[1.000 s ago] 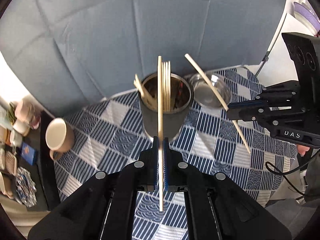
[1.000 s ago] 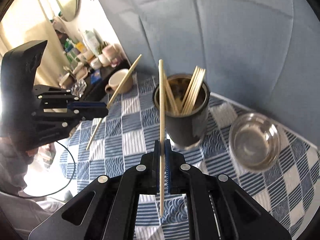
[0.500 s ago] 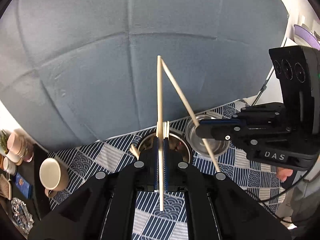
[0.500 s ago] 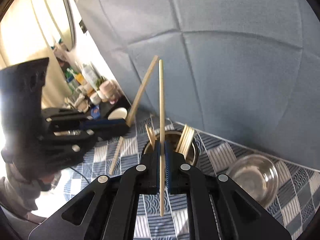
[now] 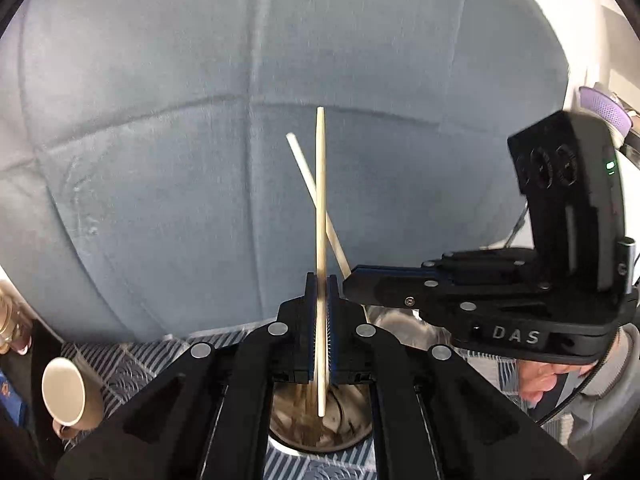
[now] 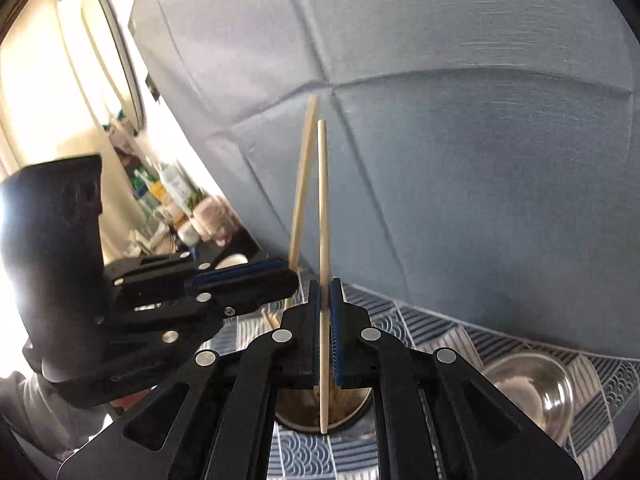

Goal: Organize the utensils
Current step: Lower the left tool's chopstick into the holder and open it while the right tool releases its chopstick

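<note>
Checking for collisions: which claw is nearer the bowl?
Right. The right claw is just left of the bowl; the left claw is farther left, beyond the right one.

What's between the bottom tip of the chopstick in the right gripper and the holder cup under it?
Nothing: in the right wrist view the chopstick clamped in the right gripper hangs with its lower tip over the open mouth of the holder cup.

A lived-in home: padded blue headboard (image 6: 460, 140), cluttered toiletry shelf (image 6: 172, 204), patterned tablecloth (image 6: 452, 328).
</note>
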`<state>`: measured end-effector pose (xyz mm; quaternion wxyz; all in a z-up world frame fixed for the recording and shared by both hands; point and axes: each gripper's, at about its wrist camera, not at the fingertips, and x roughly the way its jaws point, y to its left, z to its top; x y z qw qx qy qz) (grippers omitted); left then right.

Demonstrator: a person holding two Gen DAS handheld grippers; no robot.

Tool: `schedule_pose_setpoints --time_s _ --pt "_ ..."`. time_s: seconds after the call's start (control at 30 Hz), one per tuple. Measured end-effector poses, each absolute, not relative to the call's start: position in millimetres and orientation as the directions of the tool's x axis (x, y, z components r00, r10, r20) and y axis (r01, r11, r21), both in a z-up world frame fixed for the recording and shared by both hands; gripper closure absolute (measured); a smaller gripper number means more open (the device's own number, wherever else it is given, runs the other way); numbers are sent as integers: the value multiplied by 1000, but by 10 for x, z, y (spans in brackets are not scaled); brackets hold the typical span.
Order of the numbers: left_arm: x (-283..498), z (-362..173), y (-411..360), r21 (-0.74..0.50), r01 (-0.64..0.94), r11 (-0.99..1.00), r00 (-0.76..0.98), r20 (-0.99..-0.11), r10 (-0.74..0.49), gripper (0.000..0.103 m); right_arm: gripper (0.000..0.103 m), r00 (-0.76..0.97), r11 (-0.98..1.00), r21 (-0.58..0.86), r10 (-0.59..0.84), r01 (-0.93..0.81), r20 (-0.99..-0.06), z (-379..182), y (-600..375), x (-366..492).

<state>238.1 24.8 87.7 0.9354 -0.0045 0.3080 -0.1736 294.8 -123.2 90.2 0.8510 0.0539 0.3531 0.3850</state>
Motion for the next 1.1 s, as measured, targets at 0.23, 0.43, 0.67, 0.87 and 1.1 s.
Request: schedule_pose_setpoints --time_s 0.23,0.43,0.67,0.87,1.1 --pt "2227 595 255 -135 301 944 781 -533 -325 98 98 446 658 423 743 -623 -500 656 -1227 2979" --pt "2156 302 295 -195 261 946 760 -562 -325 98 98 405 655 438 741 -616 -536 374 -1163 2961" --pt "2120 216 343 -192 209 959 763 -581 -283 98 98 397 671 435 722 -600 -567 300 -1239 2905" --pt "2103 239 431 -159 193 968 770 -587 -250 98 95 417 680 426 716 -597 -559 364 -1315 2849" --pt "1988 361 464 -161 188 969 784 -569 -247 98 94 433 697 401 698 -595 -570 481 -1363 2747"
